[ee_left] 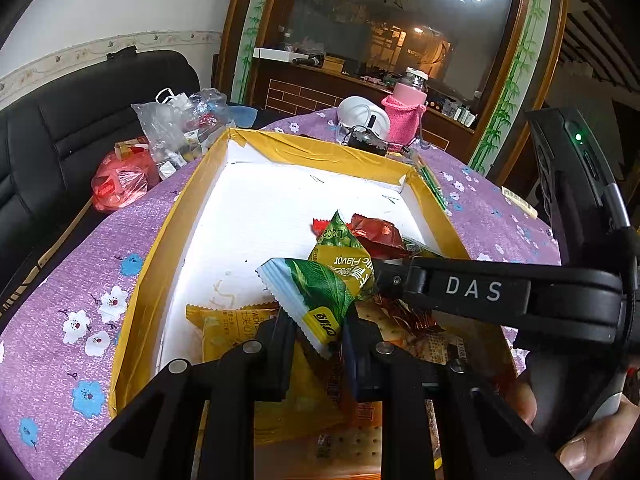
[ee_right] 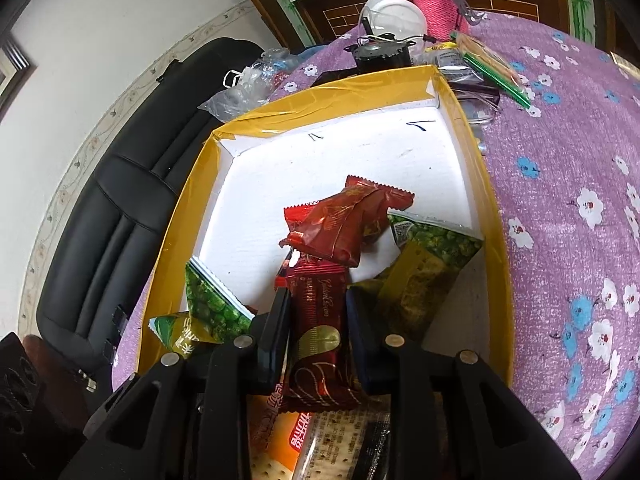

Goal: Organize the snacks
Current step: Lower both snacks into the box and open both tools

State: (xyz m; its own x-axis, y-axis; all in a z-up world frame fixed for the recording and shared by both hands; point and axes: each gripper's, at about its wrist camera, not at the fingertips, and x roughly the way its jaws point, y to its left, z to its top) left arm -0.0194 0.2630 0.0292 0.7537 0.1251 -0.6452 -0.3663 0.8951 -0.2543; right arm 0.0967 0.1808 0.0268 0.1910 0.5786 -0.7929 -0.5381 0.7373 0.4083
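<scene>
Left gripper [ee_left: 318,334] jaws pinch green packet [ee_left: 316,300] | right gripper [ee_right: 318,320] jaws close on dark-red bar [ee_right: 320,336] | both over box [ee_right: 476,152] near end | far half of box floor bare white | wrappers crinkled, glossy, piled at near end

The cracker packet [ee_right: 320,444] runs off the frame's bottom edge — its print blurred — and the yellow packet [ee_left: 240,332] lies half-hidden behind the left gripper's fingers [ee_left: 276,356].
</scene>
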